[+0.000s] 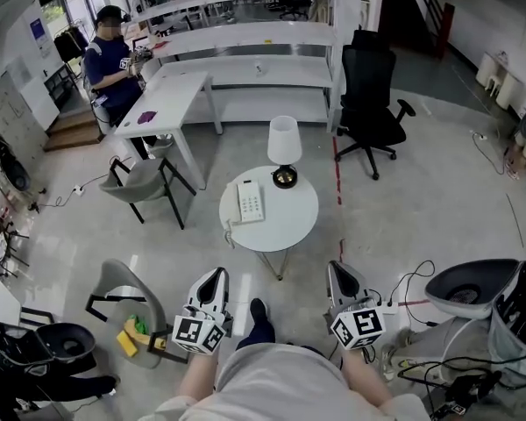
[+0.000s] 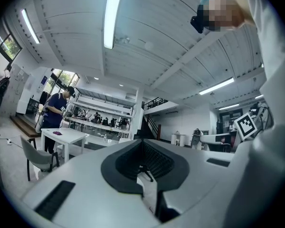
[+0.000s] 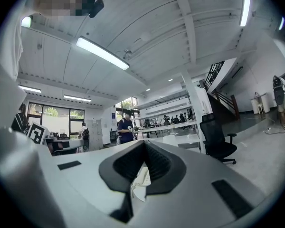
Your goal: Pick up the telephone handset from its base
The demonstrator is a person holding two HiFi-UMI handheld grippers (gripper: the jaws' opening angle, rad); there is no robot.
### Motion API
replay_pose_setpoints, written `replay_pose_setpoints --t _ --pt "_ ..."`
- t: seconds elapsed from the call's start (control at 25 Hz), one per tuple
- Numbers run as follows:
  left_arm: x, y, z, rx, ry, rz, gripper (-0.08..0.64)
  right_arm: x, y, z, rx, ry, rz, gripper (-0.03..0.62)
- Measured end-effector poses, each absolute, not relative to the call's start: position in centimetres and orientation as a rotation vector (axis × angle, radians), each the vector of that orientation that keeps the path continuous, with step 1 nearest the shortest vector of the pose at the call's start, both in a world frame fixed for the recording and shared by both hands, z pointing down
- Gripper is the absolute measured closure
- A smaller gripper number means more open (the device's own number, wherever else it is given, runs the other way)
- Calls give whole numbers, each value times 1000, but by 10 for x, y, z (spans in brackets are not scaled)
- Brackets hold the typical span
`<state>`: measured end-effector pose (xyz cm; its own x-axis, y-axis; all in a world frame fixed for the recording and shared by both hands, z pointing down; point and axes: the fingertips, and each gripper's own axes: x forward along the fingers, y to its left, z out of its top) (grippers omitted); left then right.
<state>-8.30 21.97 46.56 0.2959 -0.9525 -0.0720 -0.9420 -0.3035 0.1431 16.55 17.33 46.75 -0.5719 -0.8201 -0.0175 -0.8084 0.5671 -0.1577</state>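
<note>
The telephone (image 1: 250, 202) sits on the round worktop (image 1: 294, 226), just left of the lamp (image 1: 284, 143) and well ahead of both claws. Both are clenched and empty. The left claw (image 1: 216, 277) is nearer than the right claw (image 1: 337, 270). Its handset (image 1: 242, 202) seemingly lies lengthwise, pointing away.

Head cam steep down; other 2 low, level.

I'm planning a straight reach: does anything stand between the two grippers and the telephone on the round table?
Nothing visible does. Between the left gripper, the right gripper and the telephone lie only bare floor and the round table's near rim. The lamp stands beyond the telephone.
</note>
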Motion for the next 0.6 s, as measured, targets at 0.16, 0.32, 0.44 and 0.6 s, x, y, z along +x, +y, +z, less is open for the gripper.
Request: replay_pose_setpoints --t 0.16,0.32,0.44,0.6 --pt "-85 201 468 2460 -1808 -225 538 161 153 469 -1397 2717 -201 584" --pt "-89 178 471 2462 -1806 -219 538 154 131 471 -1385 2731 -200 584" --pt "-97 157 475 2449 -1800 -224 538 146 111 475 -1389 2740 -208 584" --pt "-108 126 476 2451 -1796 -204 538 134 79 478 -1398 2746 -223 584"
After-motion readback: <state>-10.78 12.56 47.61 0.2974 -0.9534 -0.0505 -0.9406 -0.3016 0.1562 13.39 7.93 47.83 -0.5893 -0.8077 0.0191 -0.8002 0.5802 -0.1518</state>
